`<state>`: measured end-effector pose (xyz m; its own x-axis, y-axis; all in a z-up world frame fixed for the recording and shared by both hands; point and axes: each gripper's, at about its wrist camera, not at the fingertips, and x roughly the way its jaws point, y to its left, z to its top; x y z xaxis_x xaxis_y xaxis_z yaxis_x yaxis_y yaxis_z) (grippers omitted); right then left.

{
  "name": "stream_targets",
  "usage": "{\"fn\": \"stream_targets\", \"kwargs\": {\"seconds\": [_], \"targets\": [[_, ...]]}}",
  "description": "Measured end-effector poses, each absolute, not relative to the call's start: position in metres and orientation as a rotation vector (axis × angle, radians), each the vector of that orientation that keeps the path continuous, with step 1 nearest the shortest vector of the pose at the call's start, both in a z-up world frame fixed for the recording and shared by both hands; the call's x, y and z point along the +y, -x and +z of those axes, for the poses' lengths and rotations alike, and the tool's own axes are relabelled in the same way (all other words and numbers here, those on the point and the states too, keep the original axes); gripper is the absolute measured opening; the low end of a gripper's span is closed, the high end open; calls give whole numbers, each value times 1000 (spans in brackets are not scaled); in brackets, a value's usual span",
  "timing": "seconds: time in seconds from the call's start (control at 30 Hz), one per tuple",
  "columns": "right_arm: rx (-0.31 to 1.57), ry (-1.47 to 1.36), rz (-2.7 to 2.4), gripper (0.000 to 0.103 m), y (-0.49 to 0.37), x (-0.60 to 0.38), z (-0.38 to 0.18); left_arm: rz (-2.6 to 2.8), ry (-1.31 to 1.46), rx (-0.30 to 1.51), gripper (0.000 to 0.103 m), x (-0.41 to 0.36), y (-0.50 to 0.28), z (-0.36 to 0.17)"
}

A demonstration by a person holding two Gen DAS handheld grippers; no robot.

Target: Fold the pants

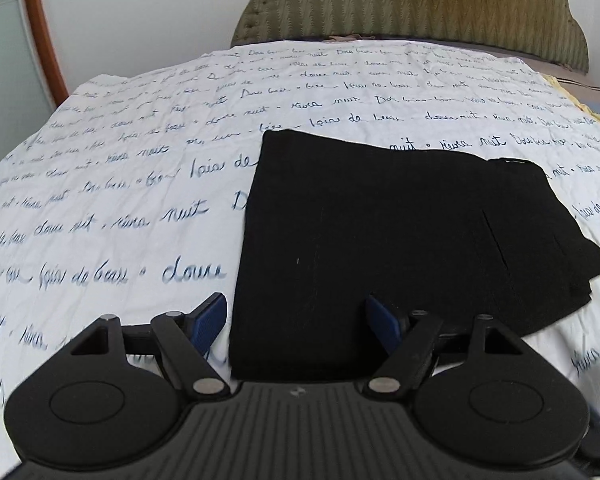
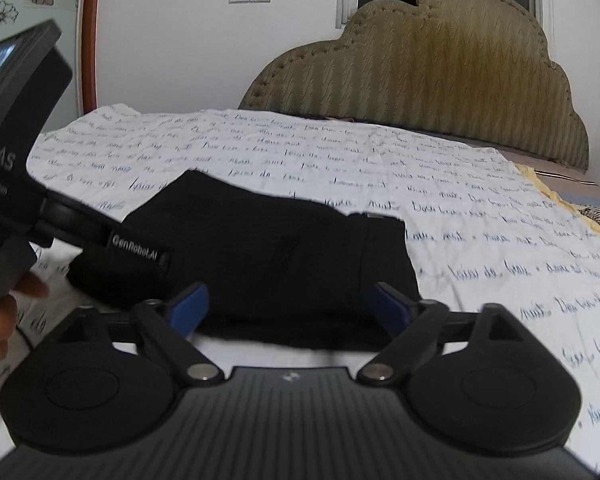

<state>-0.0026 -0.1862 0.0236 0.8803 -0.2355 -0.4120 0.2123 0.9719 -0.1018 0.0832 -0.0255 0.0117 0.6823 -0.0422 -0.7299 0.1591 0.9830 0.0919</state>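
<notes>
Both tools, left tool [image 1: 296,322] and right tool [image 2: 290,306], hang released just short of the folded pants [image 1: 380,240], which lie straight ahead on the bed [image 1: 120,200].

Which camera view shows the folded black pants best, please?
The left wrist view: the folded black pants lie whole and sharp on the bed sheet, all edges visible. In the right wrist view the pants are blurred, and the left gripper's body covers their left corner.
</notes>
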Motion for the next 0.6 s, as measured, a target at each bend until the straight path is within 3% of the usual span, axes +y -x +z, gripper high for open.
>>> {"fn": "stream_targets", "kwargs": {"seconds": [0.1, 0.5, 0.6], "targets": [[440, 45, -245, 103, 13, -181, 20, -103, -153, 805, 77, -24, -69, 14], [464, -8, -241, 103, 42, -166, 10, -126, -125, 862, 78, 6, -22, 12], [497, -107, -240, 103, 42, -173, 1, -107, -118, 845, 83, 11, -18, 6]]}}
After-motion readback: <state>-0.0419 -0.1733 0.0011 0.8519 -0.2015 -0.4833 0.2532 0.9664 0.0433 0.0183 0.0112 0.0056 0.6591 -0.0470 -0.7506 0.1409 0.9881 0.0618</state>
